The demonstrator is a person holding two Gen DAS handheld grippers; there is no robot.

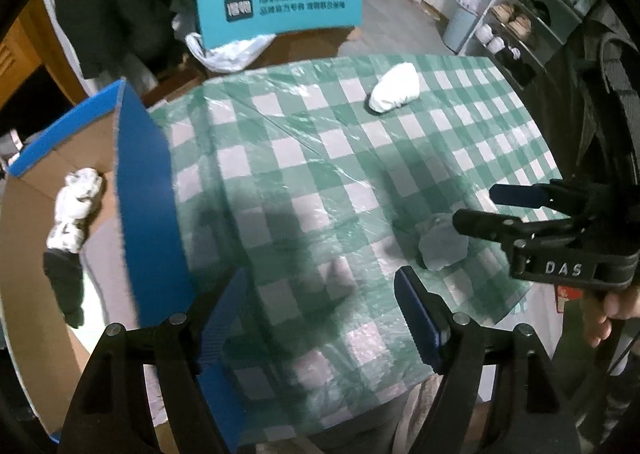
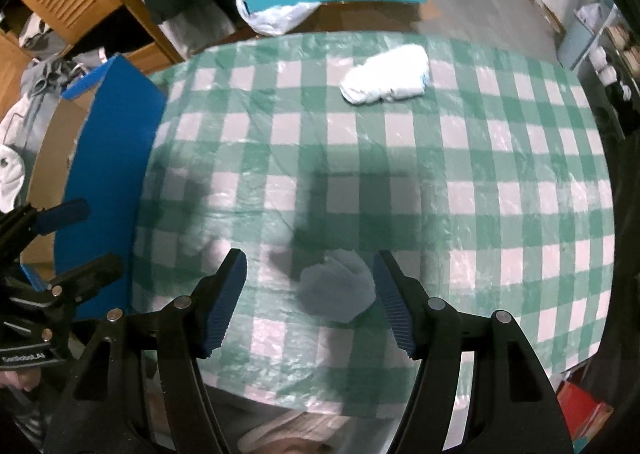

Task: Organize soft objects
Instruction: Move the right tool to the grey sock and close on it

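The box (image 1: 144,189) at the table's left already holds socks (image 1: 76,209), the left gripper (image 1: 320,318) hangs open and empty over the checked cloth (image 1: 320,157), and the right gripper (image 2: 310,294) straddles, jaws open, the grey bundle (image 2: 336,290), likely boxed next.

A grey bundle (image 2: 336,290) lies near the checked table's front edge, a white bundle (image 2: 388,79) well behind.

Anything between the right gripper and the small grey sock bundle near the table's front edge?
Nothing visible. The right gripper has its jaws open, with the small grey sock bundle lying between the blue pads on the green-and-white checked tablecloth, not yet pinched. The white rolled bundle lies apart, at the far side.
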